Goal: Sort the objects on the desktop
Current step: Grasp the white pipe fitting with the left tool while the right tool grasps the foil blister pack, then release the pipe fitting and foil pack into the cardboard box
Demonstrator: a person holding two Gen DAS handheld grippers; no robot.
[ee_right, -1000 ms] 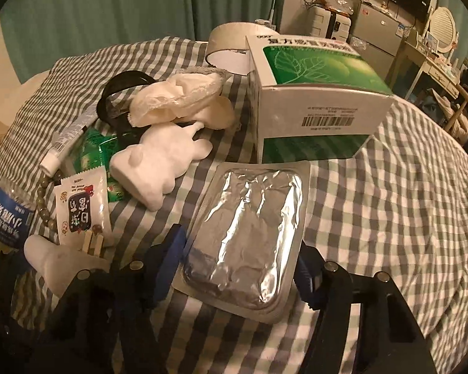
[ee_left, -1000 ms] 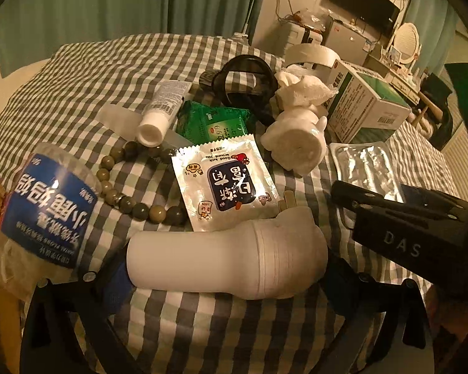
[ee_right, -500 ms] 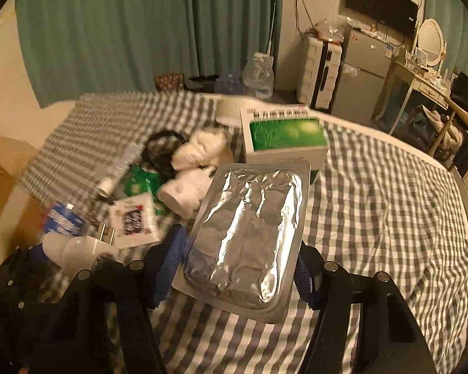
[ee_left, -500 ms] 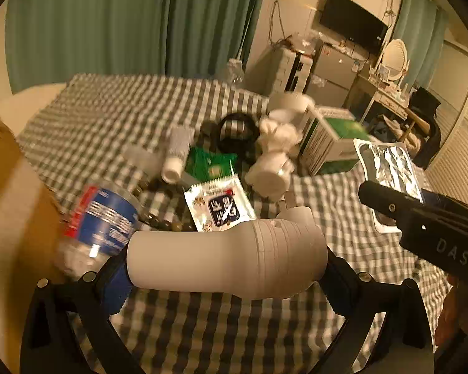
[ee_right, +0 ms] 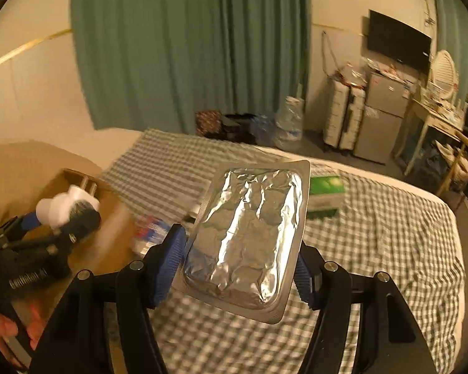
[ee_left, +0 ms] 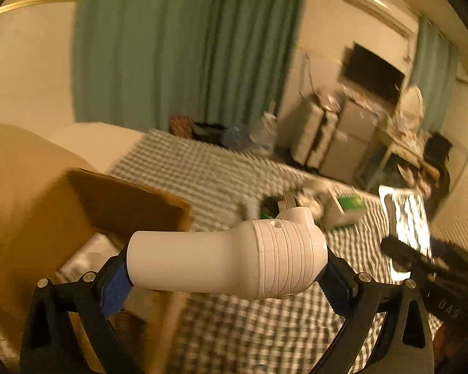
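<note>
My left gripper (ee_left: 226,275) pinched the plug (ee_left: 226,261) above the box (ee_left: 87,218), for dropping in. My right gripper (ee_right: 238,269) clamped the foil pack (ee_right: 246,240) beside the box, likely 2nd in.

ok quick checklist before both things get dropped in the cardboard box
1. Left gripper shut on the white plug-in device: ok.
2. Right gripper shut on the foil pack: ok.
3. Device over the cardboard box: ok.
4. Foil pack over the box: not ok, it hangs above the checked cloth.
5. Room inside the box: cannot tell, blurred.
</note>
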